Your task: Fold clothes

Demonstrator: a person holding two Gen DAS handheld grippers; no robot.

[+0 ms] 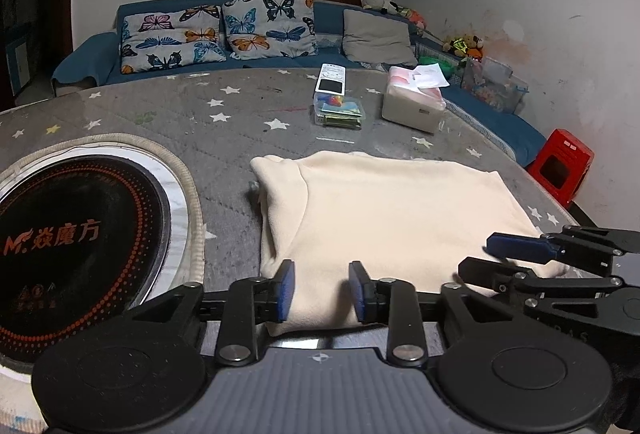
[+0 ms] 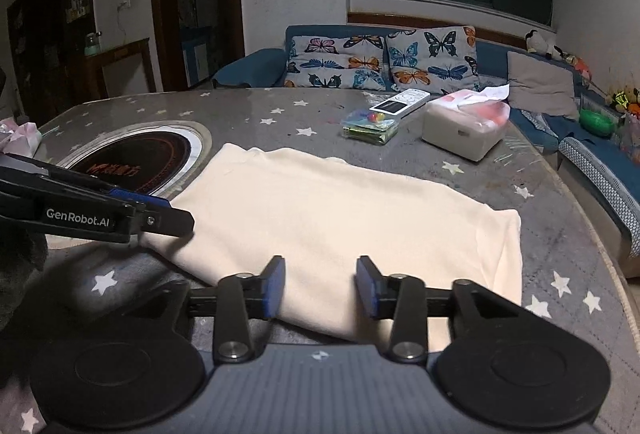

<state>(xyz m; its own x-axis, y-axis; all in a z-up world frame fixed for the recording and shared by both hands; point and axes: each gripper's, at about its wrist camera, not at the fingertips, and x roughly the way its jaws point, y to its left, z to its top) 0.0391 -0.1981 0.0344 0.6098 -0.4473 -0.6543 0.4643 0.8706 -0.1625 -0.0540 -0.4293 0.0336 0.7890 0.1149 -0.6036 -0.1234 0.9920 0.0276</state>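
Cream garment lies flat on the table, partly folded into a rough rectangle, near edge facing both tongs, just right of the built-in cooktop.

Left tongs: jaws apart, near hem betw. the pads, nothing pinched yet. Right tongs: same, wide apart, straddling the near hem further right, holding nothing. Each also shows in the other's view, w/ tips over the cloth.

Step in hand, as I judge it: grab the near edge w/ both and fold it away, toward the far edge.

To do it well:
- Get the lower pad under all layers before closing; the fabric looks thick and soft, so a shallow pinch may take only the top layer.
- Close both together and lift evenly, or the fold line skews.
- Keep the lift low, carry far, lay hem on hem.
- Stop short of the plastic box and tissue pack beyond the garment.
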